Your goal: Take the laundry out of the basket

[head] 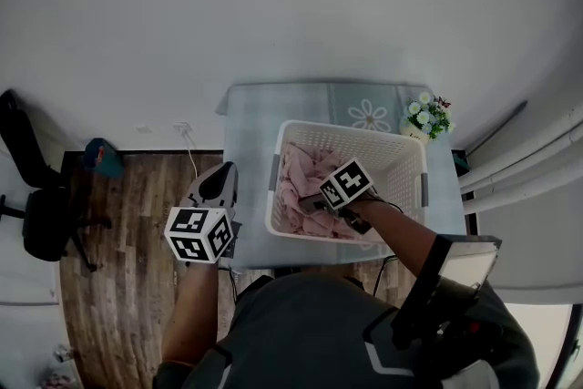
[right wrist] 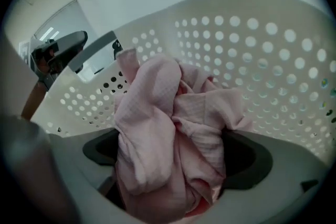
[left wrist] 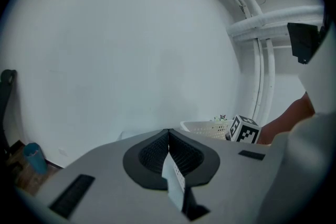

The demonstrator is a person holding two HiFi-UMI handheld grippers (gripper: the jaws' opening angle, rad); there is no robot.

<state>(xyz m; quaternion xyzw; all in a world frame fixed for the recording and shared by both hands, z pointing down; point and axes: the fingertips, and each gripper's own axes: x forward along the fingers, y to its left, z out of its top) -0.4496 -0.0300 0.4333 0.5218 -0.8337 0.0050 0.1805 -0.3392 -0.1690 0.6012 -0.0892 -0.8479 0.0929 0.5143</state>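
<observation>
The pink laundry [right wrist: 168, 128] lies heaped inside the white perforated basket [head: 401, 148], which stands on the tabletop [head: 248, 137]. The right claw [right wrist: 176, 159] is down in the basket with its jaws spread wide around a fold of the cloth, not pinching it, apparently placed to take hold. The left claw [left wrist: 169, 136] is clenched on nothing, held aside off the tabletop's left edge, likely to stay clear.

Small flower pot [head: 428, 117] sitting at table's [head: 250, 127] far right corner; black chair [head: 36, 196] standing on wood floor [head: 127, 269]; teal container [head: 103, 157] sitting by wall.
</observation>
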